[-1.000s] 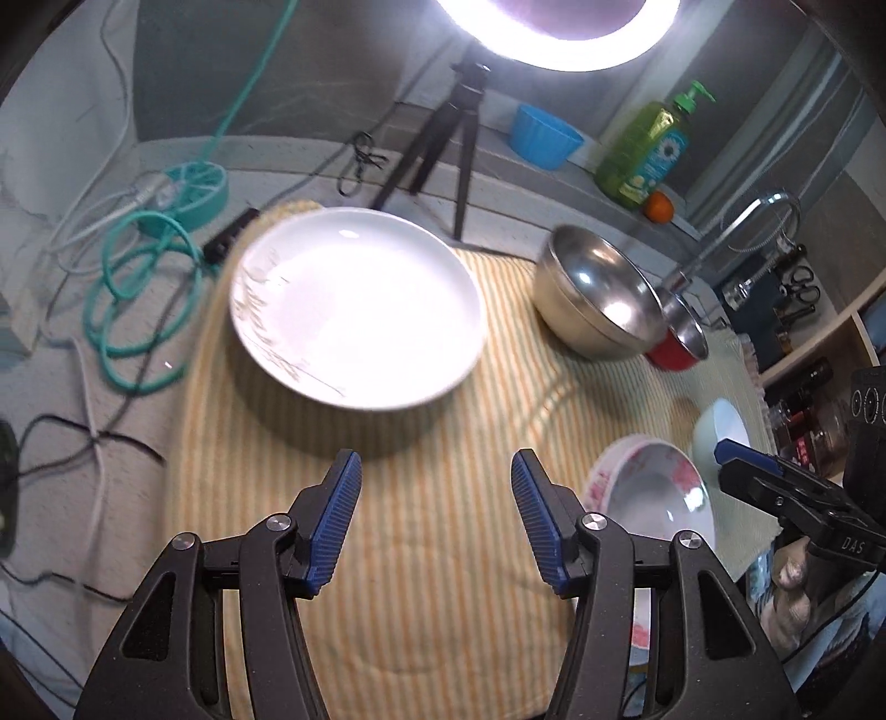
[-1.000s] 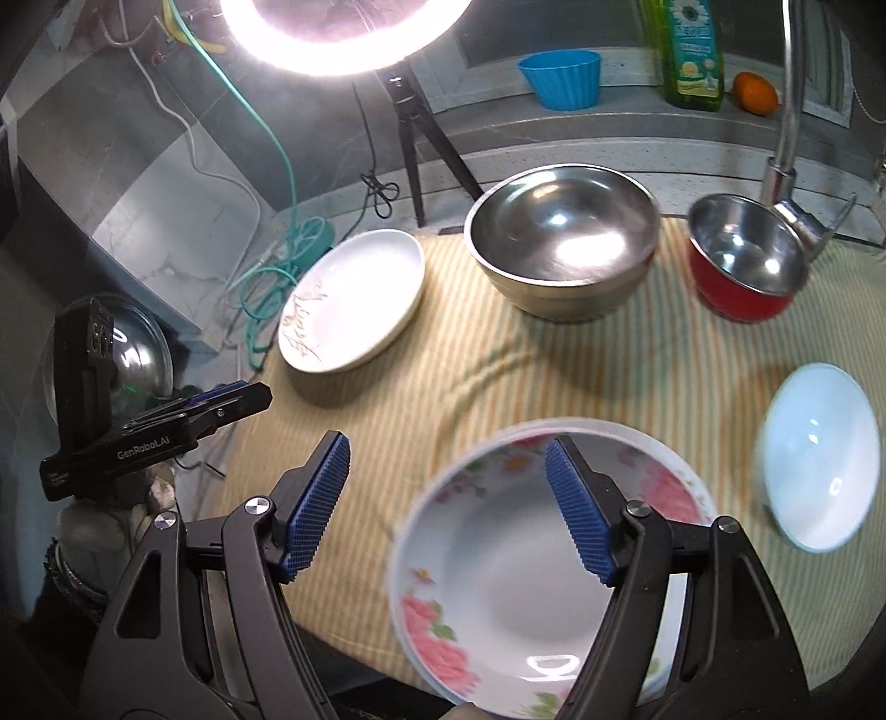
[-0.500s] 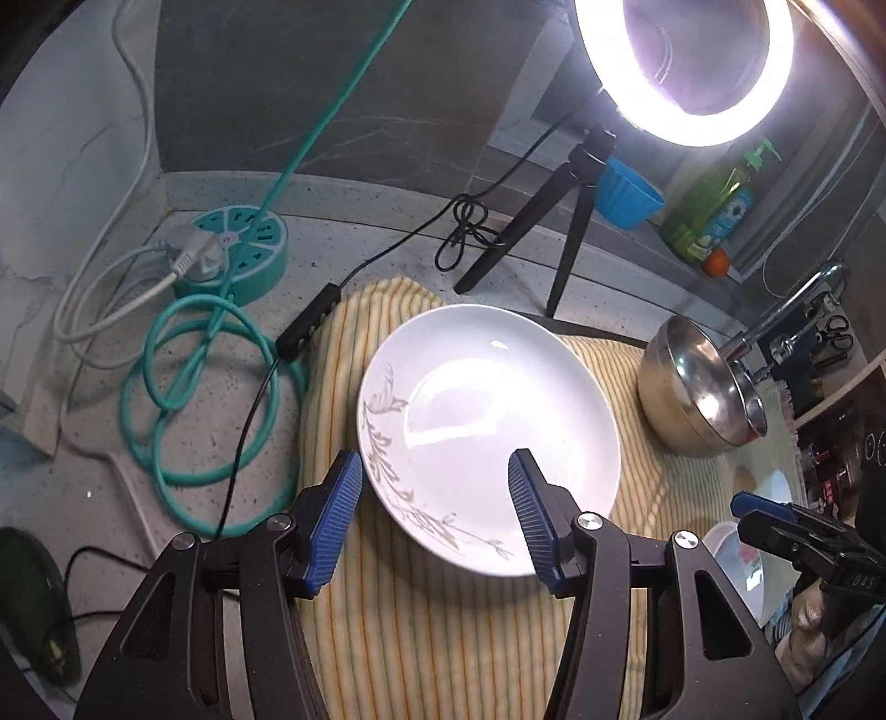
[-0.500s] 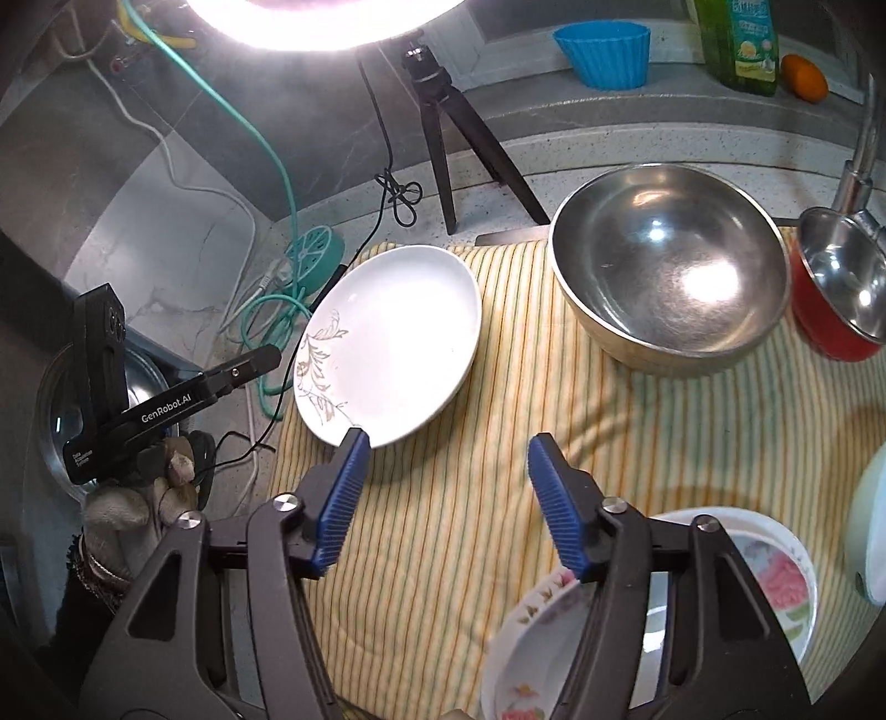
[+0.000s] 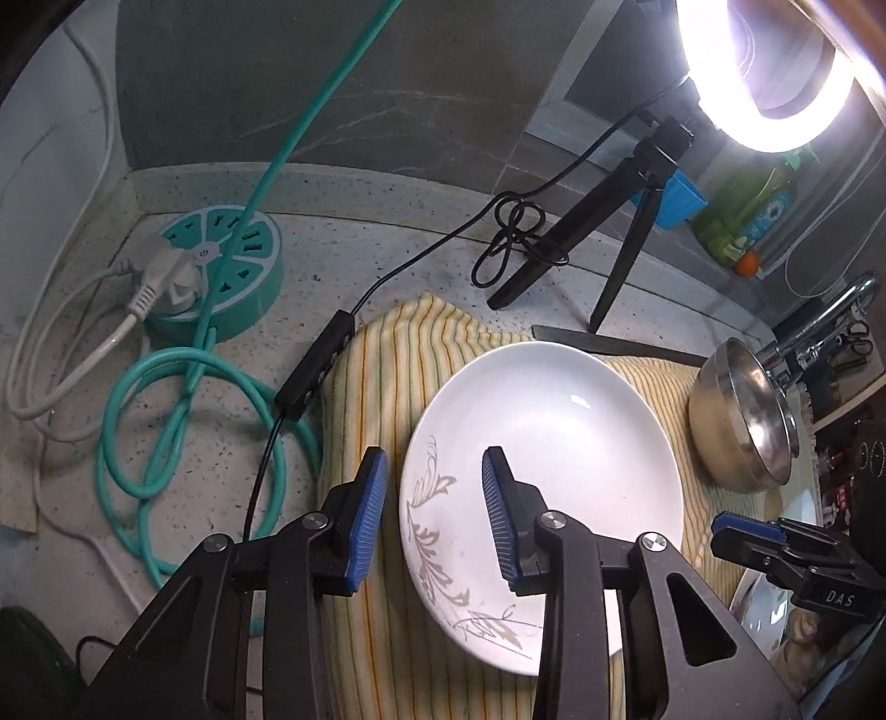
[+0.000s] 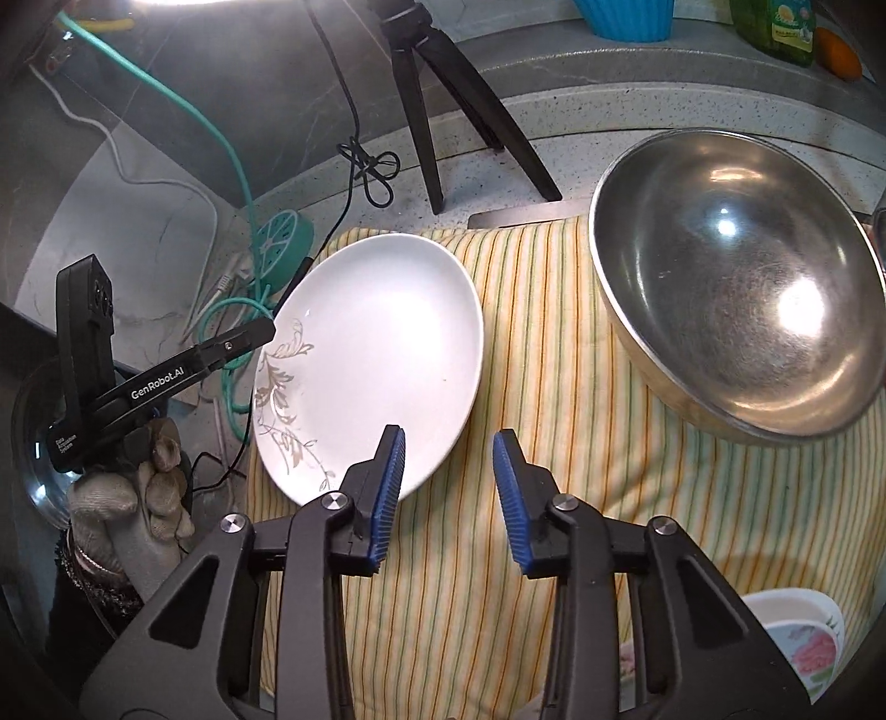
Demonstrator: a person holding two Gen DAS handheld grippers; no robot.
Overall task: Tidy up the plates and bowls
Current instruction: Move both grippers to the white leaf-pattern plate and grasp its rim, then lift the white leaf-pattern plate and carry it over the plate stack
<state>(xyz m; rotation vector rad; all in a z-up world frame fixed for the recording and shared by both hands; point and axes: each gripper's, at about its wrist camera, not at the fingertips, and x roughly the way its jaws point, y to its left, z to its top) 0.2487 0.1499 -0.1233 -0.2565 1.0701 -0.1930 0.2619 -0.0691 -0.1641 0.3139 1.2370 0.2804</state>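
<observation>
A: Where do you have your left gripper (image 5: 434, 518) at this moment?

B: You hold it over the left rim of the white plate (image 5: 545, 443). Its blue pads are spread apart, with the rim edge and the gold leaf pattern showing between them. Nothing is pinched. I cannot tell if a pad touches the plate.

A: And the plate itself?

B: It lies flat on the striped cloth (image 5: 382, 382), near the left end of the cloth. Just beside that end there is the teal cable (image 5: 183, 387) in loops, and the round teal power strip (image 5: 221, 266) is further back.

A: What about your right gripper (image 6: 448, 493)?

B: It is also spread and empty. It hovers over the cloth at the near right edge of the same plate (image 6: 376, 343). The left pad stands in front of the plate rim, the right pad over bare cloth.

A: Which other dishes do you see?

B: The large steel bowl (image 6: 736, 288) stands on the cloth to the right of the plate, apart from it. The floral plate (image 6: 803, 642) is at the near right corner, only partly in view. Behind the cloth stand the black tripod (image 6: 443, 99) of the ring light (image 5: 775, 83), a blue cup (image 6: 620, 16) and a green bottle (image 5: 747, 216).
</observation>
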